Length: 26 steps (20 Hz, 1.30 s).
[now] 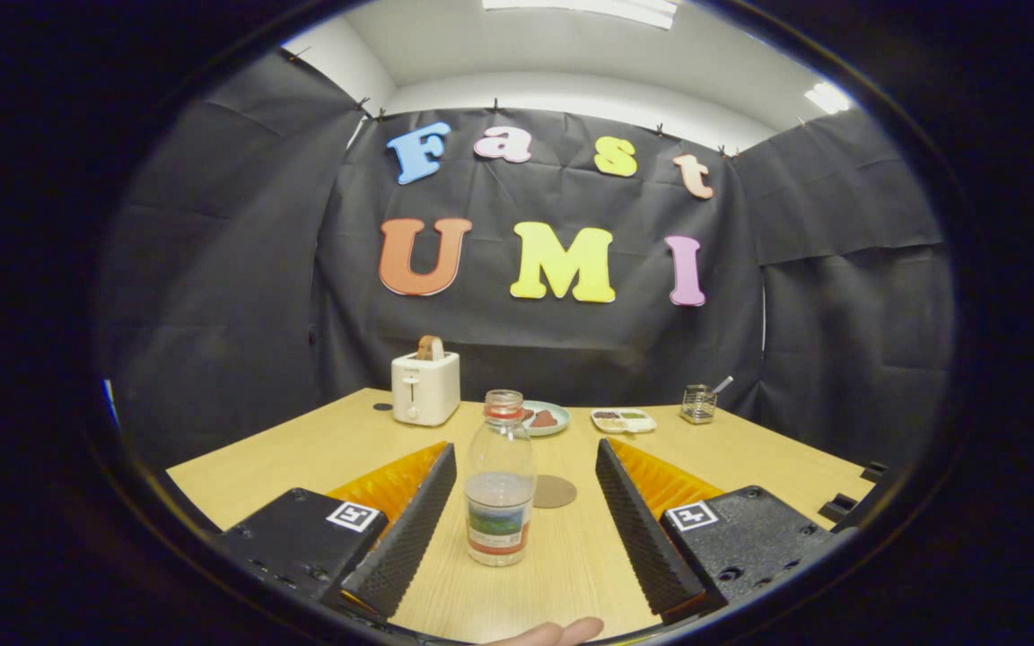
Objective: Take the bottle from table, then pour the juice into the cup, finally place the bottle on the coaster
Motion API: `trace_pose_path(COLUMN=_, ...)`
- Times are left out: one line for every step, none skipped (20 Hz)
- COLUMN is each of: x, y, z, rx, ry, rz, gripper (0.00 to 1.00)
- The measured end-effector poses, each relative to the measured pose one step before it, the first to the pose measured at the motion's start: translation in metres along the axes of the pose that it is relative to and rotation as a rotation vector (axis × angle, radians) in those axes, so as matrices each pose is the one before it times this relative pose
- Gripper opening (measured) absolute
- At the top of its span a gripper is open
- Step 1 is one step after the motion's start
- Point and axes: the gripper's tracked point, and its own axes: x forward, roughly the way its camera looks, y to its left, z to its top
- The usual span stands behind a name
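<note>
Wooden table (pixel 302 467) under black-draped walls, bottle (pixel 500 484) between the spread-apart tool (pixel 526 475) fingers, untouched.

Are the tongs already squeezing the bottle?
No, the tongs are open, with the bottle standing untouched on the table between them.

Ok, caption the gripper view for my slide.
Open gripper straddles an upright uncapped juice bottle on the wooden table, coaster just beyond.

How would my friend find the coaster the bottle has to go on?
Start at the white toaster at the back of the wooden table, then come forward to the clear bottle standing between the open gripper fingers. The coaster lies just behind it: a flat, brown, bare disc, unlike the food-filled plates.
</note>
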Motion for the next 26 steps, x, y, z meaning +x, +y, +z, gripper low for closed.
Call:
trace_pose_path(x=0.00214, y=0.00187, z=-0.00698, rx=-0.00320, ry=-0.00445, rz=-0.00167, gripper=1.00)
trace_pose_path(x=0.00229, y=0.00105, z=-0.00709, rx=-0.00399, ry=0.00365, rz=-0.00580, gripper=1.00)
trace_pose_path(x=0.00444, y=0.00027, z=-0.00940, rx=-0.00473, ry=0.00951, rz=-0.00650, gripper=1.00)
trace_pose_path(x=0.00385, y=0.00301, z=-0.00832, rx=0.00207, ry=0.01344, rz=0.00102, gripper=1.00)
trace_pose_path(x=0.00244, y=0.00433, z=-0.00601, rx=0.00134, ry=0.00384, rz=0.00822, gripper=1.00)
trace_pose_path(x=0.00526, y=0.00234, z=-0.00555, rx=0.00240, ry=0.01053, rz=-0.00086, gripper=1.00)
trace_pose_path(x=0.00342, y=0.00056, z=-0.00580, rx=0.00438, ry=0.00565, rz=0.00160, gripper=1.00)
trace_pose_path(x=0.00363, y=0.00140, z=-0.00277, rx=0.00451, ry=0.00309, rz=-0.00101, gripper=1.00)
trace_pose_path(x=0.00361, y=-0.00068, z=-0.00452, rx=0.00746, ry=0.00560, rz=-0.00596, gripper=1.00)
trace_pose_path(x=0.00231, y=-0.00165, z=-0.00311, rx=0.00737, ry=-0.00027, rz=-0.00768, gripper=1.00)
trace_pose_path(x=0.00264, y=0.00096, z=0.00154, rx=0.00988, ry=-0.01021, rz=0.00013, gripper=1.00)
trace_pose_path(x=0.00290, y=0.00084, z=0.00105, rx=0.01145, ry=-0.00825, rz=0.00113, gripper=1.00)
trace_pose_path(x=0.00496, y=-0.00070, z=-0.00250, rx=0.00869, ry=-0.00180, rz=-0.00137, gripper=1.00)
trace_pose_path(x=0.00527, y=0.00010, z=-0.00195, rx=0.00808, ry=0.00289, rz=-0.00208, gripper=1.00)
trace_pose_path(x=0.00595, y=0.00089, z=-0.00112, rx=0.00693, ry=0.00188, rz=0.00046, gripper=1.00)
trace_pose_path(x=0.00576, y=0.00255, z=-0.00026, rx=0.00607, ry=0.00185, rz=0.00405, gripper=1.00)
trace_pose_path(x=0.00543, y=0.00311, z=-0.00257, rx=0.00358, ry=0.00481, rz=0.00281, gripper=1.00)
trace_pose_path(x=0.00594, y=0.00302, z=-0.00173, rx=0.00619, ry=0.00802, rz=0.00922, gripper=1.00)
trace_pose_path(x=0.00538, y=0.00279, z=-0.00230, rx=0.00494, ry=0.00496, rz=0.00703, gripper=1.00)
trace_pose_path(x=0.00590, y=0.00224, z=-0.00034, rx=-0.00078, ry=0.00128, rz=0.00435, gripper=1.00)
trace_pose_path(x=0.00537, y=0.00163, z=-0.00175, rx=-0.00165, ry=0.00435, rz=0.00241, gripper=1.00)
trace_pose_path(x=0.00589, y=0.00205, z=-0.00141, rx=-0.00937, ry=0.00028, rz=0.00301, gripper=1.00)
trace_pose_path(x=0.00428, y=-0.00165, z=-0.00214, rx=-0.00605, ry=0.00588, rz=-0.00659, gripper=1.00)
trace_pose_path(x=0.00476, y=-0.00040, z=-0.00065, rx=0.00151, ry=-0.00461, rz=-0.00179, gripper=1.00)
trace_pose_path(x=0.00540, y=0.00121, z=0.00320, rx=0.01110, ry=-0.01931, rz=0.00183, gripper=1.00)
trace_pose_path(x=0.00653, y=0.00343, z=-0.00222, rx=0.00703, ry=-0.00391, rz=0.00983, gripper=0.94)
